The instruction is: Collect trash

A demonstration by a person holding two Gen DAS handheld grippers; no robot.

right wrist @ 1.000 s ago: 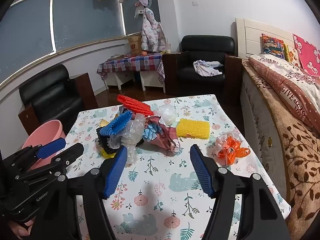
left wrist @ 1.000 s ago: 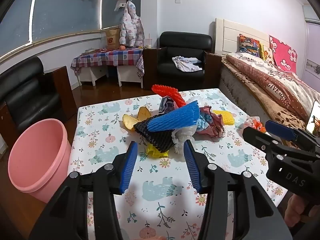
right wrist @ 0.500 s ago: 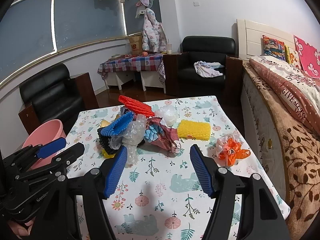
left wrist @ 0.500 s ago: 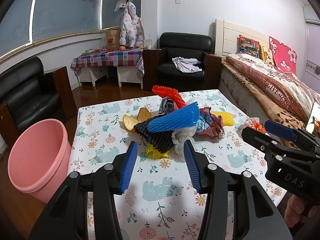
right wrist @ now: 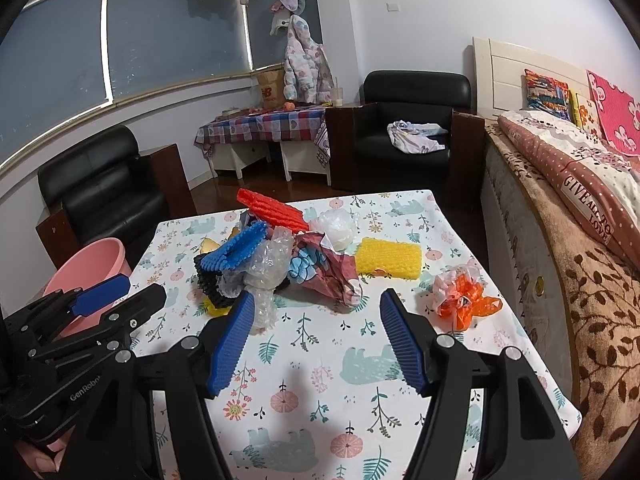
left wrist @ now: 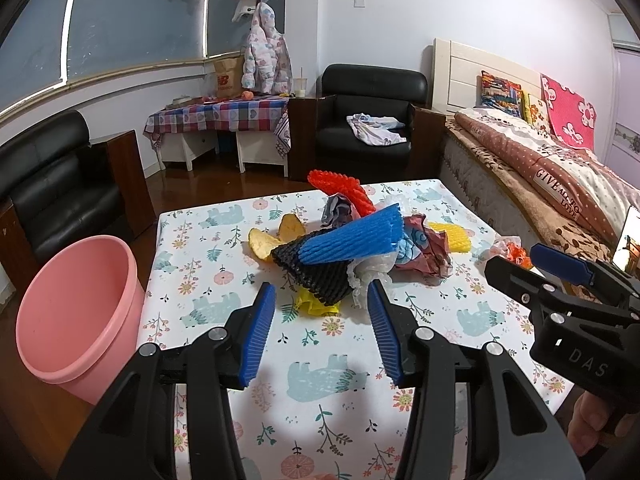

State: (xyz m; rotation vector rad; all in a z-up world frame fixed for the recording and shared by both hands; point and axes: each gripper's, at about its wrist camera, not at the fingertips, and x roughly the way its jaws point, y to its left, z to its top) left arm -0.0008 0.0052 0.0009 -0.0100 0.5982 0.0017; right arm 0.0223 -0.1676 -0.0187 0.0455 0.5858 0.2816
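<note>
A heap of trash lies mid-table: blue foam netting [left wrist: 352, 240] [right wrist: 236, 248], black netting [left wrist: 316, 276], red netting [left wrist: 340, 186] [right wrist: 272, 208], crumpled printed paper [left wrist: 424, 248] [right wrist: 332, 272], bubble wrap [right wrist: 268, 268] and fruit peel [left wrist: 264, 240]. Yellow foam [right wrist: 388, 258] and an orange wrapper [right wrist: 464, 300] lie to the right of the heap. My left gripper [left wrist: 322, 330] is open, hovering just short of the heap with nothing between its fingers. Over the near tablecloth my right gripper [right wrist: 316, 340] is open and empty too.
A pink bucket [left wrist: 76, 304] [right wrist: 88, 264] stands on the floor at the table's left edge. The floral tablecloth [left wrist: 320, 380] covers the table. A bed [right wrist: 580, 208] runs along the right side; black armchairs and a checked side table stand behind.
</note>
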